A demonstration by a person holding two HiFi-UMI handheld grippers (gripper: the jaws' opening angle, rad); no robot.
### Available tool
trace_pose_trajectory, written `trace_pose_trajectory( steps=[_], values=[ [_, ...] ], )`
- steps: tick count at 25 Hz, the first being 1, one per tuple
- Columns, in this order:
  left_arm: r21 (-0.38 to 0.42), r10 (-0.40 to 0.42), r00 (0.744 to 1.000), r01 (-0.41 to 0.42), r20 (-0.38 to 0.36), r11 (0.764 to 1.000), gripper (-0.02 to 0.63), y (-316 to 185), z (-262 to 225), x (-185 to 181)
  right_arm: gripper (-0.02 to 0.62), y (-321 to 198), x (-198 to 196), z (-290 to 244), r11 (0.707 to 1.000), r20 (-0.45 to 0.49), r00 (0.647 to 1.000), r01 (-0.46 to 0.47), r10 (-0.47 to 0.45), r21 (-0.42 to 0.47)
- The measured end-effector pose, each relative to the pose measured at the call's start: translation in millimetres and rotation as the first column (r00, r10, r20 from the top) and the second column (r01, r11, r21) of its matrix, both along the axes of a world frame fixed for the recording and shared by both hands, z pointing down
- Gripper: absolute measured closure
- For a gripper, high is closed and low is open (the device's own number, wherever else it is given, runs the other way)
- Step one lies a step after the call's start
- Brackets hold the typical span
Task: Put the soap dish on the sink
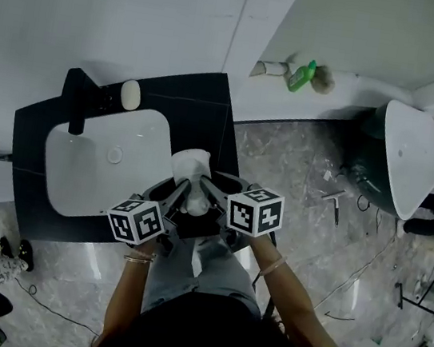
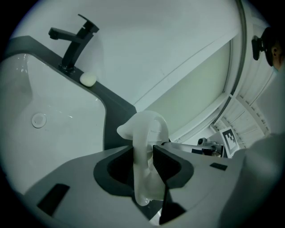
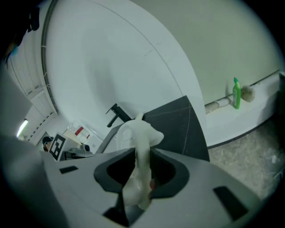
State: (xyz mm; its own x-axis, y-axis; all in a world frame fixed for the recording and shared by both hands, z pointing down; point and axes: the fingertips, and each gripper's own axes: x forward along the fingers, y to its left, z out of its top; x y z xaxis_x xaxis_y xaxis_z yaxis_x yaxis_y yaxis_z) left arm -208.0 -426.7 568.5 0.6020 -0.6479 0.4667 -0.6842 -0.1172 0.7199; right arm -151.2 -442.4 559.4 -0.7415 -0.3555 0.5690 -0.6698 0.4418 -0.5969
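Observation:
A translucent white soap dish [image 1: 190, 169] hangs over the front right of the dark counter [image 1: 211, 107], held from both sides. My left gripper [image 1: 179, 196] is shut on its left edge, and my right gripper [image 1: 205, 190] is shut on its right edge. In the left gripper view the soap dish [image 2: 146, 147] stands on edge between the jaws of the left gripper [image 2: 143, 164]. The right gripper view shows the same soap dish [image 3: 139, 151] pinched by the right gripper [image 3: 141, 171]. The white sink basin [image 1: 106, 158] lies to the left, with a white bar of soap [image 1: 131, 95] beside the black faucet [image 1: 76, 102].
The person's legs stand against the counter's front edge. A green bottle [image 1: 302, 75] lies on the white ledge at the back right. A loose white basin [image 1: 409, 157], cables and tools lie on the grey floor to the right.

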Motion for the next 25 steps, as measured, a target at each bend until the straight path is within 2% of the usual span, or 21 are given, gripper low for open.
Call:
trace_pose_trajectory(
  steps=[10,14,19,25],
  values=[
    [-0.118,0.094,0.991,-0.083,0.096,0.99,0.477,-6,47,-2,0.486,-5,-2,50,0.996,-0.064,0.998,-0.031,0.026,-0.087],
    [-0.101,0.097,0.99,-0.086,0.107,0.991,0.477,-8,49,-2,0.486,-6,-1,54,0.994,-0.054,0.998,-0.043,0.038,-0.098],
    [-0.07,0.087,0.994,-0.082,0.069,0.994,0.477,-8,48,0,0.486,-7,3,54,0.992,-0.015,0.999,-0.048,0.046,-0.114],
    [-0.026,0.005,0.998,-0.003,0.069,1.0,0.477,-11,39,-15,0.485,-10,2,43,0.994,0.044,0.998,-0.032,0.037,-0.108]
  ],
)
